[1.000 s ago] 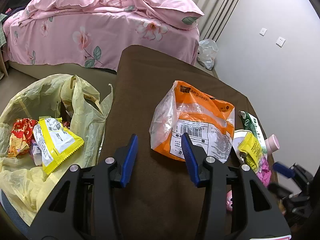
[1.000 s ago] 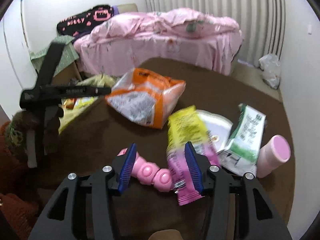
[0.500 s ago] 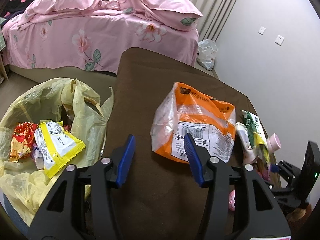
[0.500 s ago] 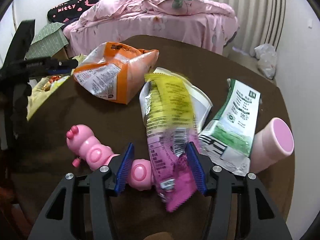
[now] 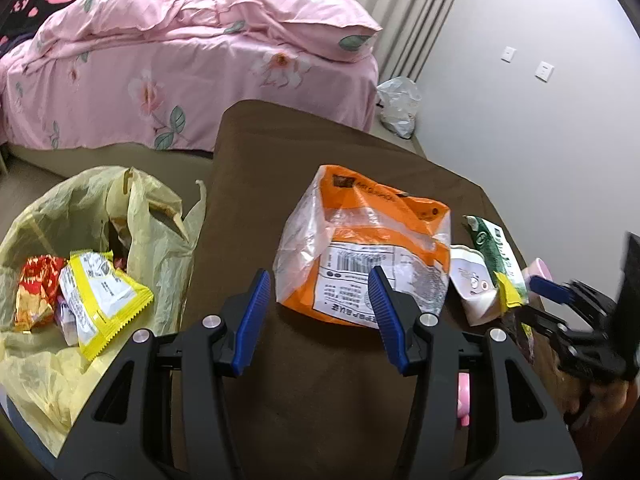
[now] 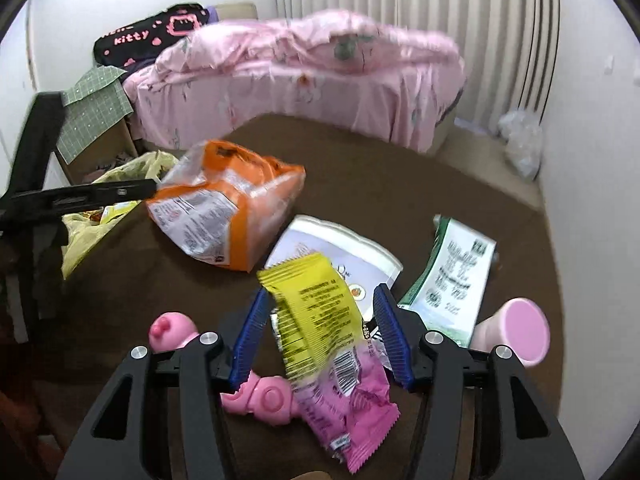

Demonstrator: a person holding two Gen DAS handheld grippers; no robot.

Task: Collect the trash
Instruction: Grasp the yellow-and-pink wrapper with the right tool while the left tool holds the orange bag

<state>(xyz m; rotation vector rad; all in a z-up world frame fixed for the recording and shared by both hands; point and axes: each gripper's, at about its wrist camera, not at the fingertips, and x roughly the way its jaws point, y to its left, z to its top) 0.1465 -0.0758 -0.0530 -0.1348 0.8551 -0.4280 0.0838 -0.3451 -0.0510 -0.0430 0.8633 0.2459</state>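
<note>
Wrappers (image 5: 100, 292) fill my bag (image 5: 80, 208); both fingers spread, right gripper (image 6: 320, 332) around yellow-pink packet (image 6: 324, 332), orange bag (image 5: 372, 248) remaining.

On the brown cloth-covered table (image 6: 360, 168) the crumpled orange snack bag (image 6: 228, 204) lies toward the far left, and off the table's left edge sits the open yellow plastic trash bag (image 5: 80, 216) with a yellow-edged wrapper (image 5: 100, 296) inside it. Right of the orange bag lies a flat white pouch (image 6: 340, 248), then a green-and-white packet (image 6: 452, 276), then a pink cup on its side (image 6: 516, 328). Nearest, the yellow-and-pink wrapper (image 6: 328, 340) overlaps a pink plastic caterpillar toy (image 6: 260, 396). Behind the table stands the pink-quilted bed (image 5: 180, 60).
</note>
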